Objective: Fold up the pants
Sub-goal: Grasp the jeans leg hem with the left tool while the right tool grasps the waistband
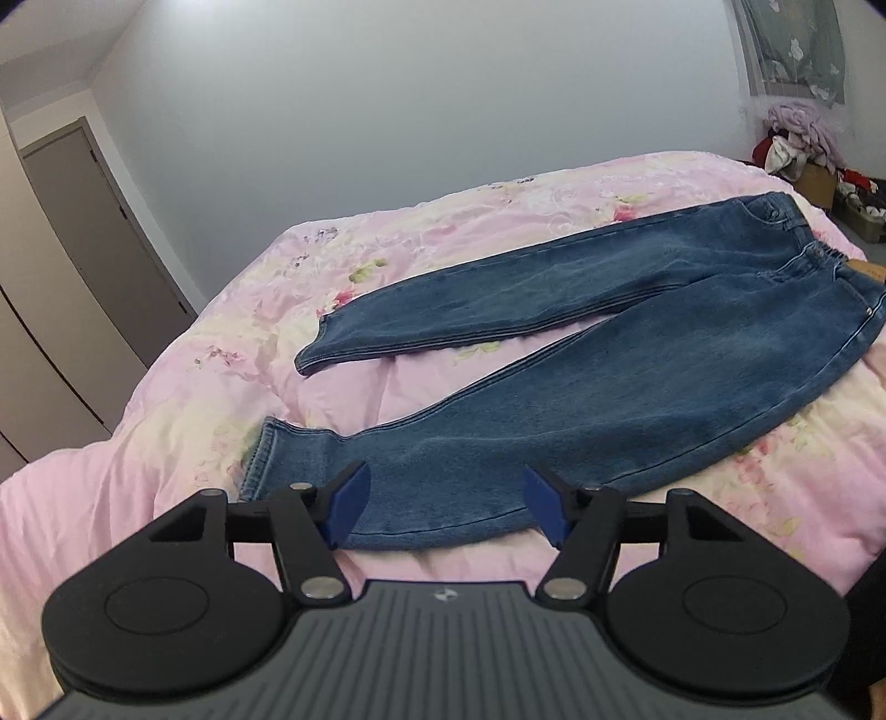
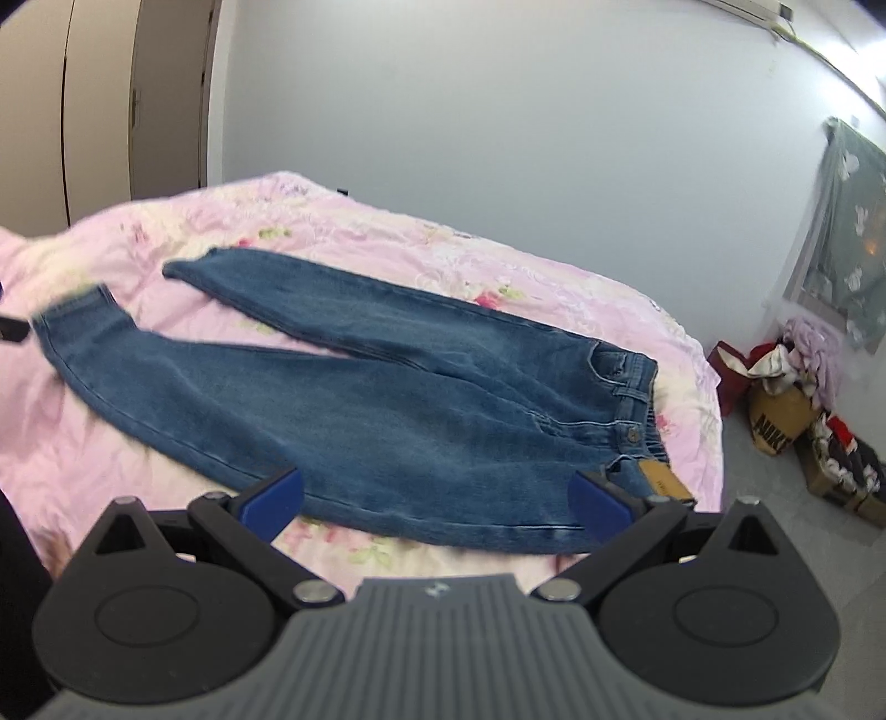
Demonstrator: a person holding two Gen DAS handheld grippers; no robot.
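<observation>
Soft even daylight; fisheye-warped edges

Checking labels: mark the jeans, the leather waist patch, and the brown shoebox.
jeans [image 1: 637, 399], left wrist view, near leg's thigh.
leather waist patch [image 2: 667, 483], right wrist view, patch centre.
brown shoebox [image 2: 778, 423], right wrist view, printed side.

Near edge of jeans [image 2: 387, 421] hidden behind blue pads [image 2: 274, 498] of right gripper [image 2: 437, 501]. Near cuff [image 2: 75, 307] smeared by blur. Waistband [image 1: 864, 288] cut off at frame edge. Print on box [image 2: 778, 423] partly covered by clothes pile [image 2: 797, 354]. Curtain [image 1: 792, 39] cropped by lens rim.
</observation>
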